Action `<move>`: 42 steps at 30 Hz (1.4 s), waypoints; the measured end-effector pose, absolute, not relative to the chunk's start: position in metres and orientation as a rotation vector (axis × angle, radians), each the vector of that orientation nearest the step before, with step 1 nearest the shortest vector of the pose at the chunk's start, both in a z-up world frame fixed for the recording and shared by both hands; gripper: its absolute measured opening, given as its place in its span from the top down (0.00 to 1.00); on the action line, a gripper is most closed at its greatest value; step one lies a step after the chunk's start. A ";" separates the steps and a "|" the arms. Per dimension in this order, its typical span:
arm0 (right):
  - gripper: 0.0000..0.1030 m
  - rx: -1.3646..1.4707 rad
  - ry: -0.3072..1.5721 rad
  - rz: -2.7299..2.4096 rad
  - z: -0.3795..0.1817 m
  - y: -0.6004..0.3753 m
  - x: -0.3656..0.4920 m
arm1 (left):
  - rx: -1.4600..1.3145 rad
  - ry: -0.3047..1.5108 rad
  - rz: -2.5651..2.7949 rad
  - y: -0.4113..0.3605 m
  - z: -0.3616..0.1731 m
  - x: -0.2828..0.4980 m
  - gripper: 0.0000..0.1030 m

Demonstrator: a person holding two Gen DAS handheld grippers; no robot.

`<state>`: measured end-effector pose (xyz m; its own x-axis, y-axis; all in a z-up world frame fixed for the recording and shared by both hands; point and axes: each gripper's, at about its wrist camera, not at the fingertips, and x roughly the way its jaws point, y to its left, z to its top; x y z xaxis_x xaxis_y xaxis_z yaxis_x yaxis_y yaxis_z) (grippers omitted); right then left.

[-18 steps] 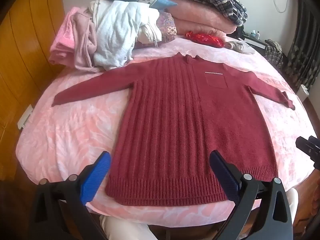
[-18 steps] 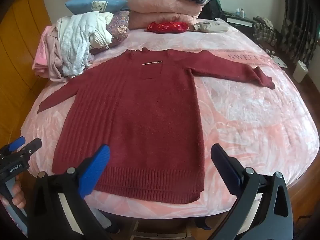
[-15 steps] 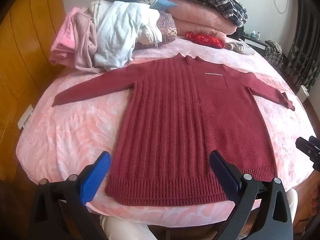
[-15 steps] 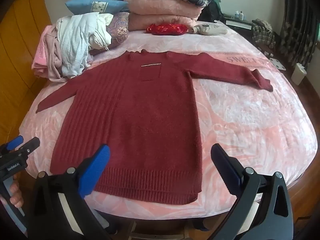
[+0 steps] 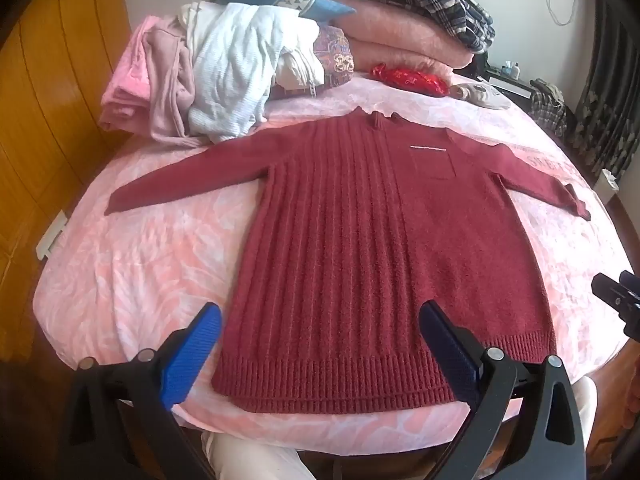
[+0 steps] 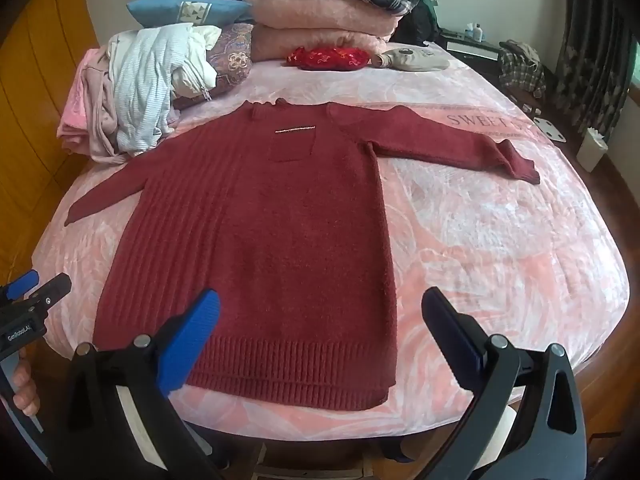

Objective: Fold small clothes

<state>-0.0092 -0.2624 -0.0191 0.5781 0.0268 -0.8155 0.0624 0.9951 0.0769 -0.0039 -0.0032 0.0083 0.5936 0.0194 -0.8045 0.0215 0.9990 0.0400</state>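
A dark red knit sweater (image 5: 360,248) lies flat and face up on the pink bedspread (image 5: 152,264), both sleeves spread sideways; it also shows in the right wrist view (image 6: 260,240). Its ribbed hem is at the near bed edge. My left gripper (image 5: 320,344) is open and empty, hovering over the hem. My right gripper (image 6: 320,328) is open and empty, over the hem's right corner. Each gripper's tip shows at the edge of the other's view, the right one (image 5: 618,300) and the left one (image 6: 36,304).
A heap of pink and white clothes (image 5: 208,84) lies at the far left. Folded pink blankets with a plaid garment (image 6: 320,8), a blue pillow (image 6: 184,10) and a red pouch (image 6: 328,58) are at the head. A wooden wall (image 5: 48,120) runs along the left.
The right gripper has shifted slightly, so the sweater sits a little lower and farther left in its view. The left gripper has barely moved. Both stay open.
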 end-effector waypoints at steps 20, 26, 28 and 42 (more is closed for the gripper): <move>0.03 0.100 0.963 -0.006 -0.023 -0.262 -0.008 | 0.059 0.946 -0.002 -0.004 0.000 0.002 0.04; 0.03 0.094 0.968 -0.003 -0.022 -0.261 -0.007 | 0.063 0.946 -0.002 -0.005 0.001 0.002 0.04; 0.03 0.094 0.969 -0.003 -0.022 -0.261 -0.006 | 0.063 0.945 -0.003 -0.005 0.001 0.002 0.04; 0.03 0.094 0.968 -0.003 -0.022 -0.261 -0.006 | 0.069 0.946 0.000 -0.007 0.003 0.003 0.04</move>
<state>-0.0064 -0.2608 -0.0223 0.5674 0.0397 -0.8225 0.0441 0.9959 0.0785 0.0030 -0.0073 0.0033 0.5851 0.0301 -0.8104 0.0304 0.9978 0.0590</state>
